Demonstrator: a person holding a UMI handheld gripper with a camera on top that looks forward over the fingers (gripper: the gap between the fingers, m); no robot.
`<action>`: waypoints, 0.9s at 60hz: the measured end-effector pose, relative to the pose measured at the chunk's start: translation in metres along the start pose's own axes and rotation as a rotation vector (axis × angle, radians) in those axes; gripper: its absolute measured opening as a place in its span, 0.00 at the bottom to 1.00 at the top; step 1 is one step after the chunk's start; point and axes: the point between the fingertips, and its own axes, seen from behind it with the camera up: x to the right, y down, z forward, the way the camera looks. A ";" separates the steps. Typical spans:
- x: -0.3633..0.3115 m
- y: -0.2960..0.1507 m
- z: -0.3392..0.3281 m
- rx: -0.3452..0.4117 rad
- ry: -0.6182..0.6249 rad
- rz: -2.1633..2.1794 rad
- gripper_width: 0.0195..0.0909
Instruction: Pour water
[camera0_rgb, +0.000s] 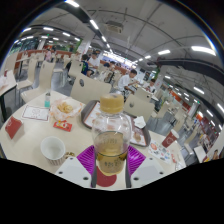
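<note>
A clear bottle (111, 138) with yellowish liquid in its lower part and a pale cap stands upright between my fingers, held above the table. My gripper (111, 160) is shut on the bottle, the magenta pads (85, 158) pressing its sides. A white cup (52, 149) sits on the cream table (30, 135) to the left of the fingers. Under the bottle a red coaster-like disc (104, 181) shows between the fingers.
A tray (92, 115) lies beyond the bottle. A basket of snacks (64, 107), a red card (62, 126) and a red holder (13, 128) lie left. People sit at tables farther back in a large hall.
</note>
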 end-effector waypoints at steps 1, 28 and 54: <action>-0.001 0.003 0.001 0.002 -0.012 0.029 0.26; -0.005 0.082 0.042 0.017 -0.037 0.381 0.31; -0.001 0.075 -0.027 -0.113 -0.066 0.411 0.91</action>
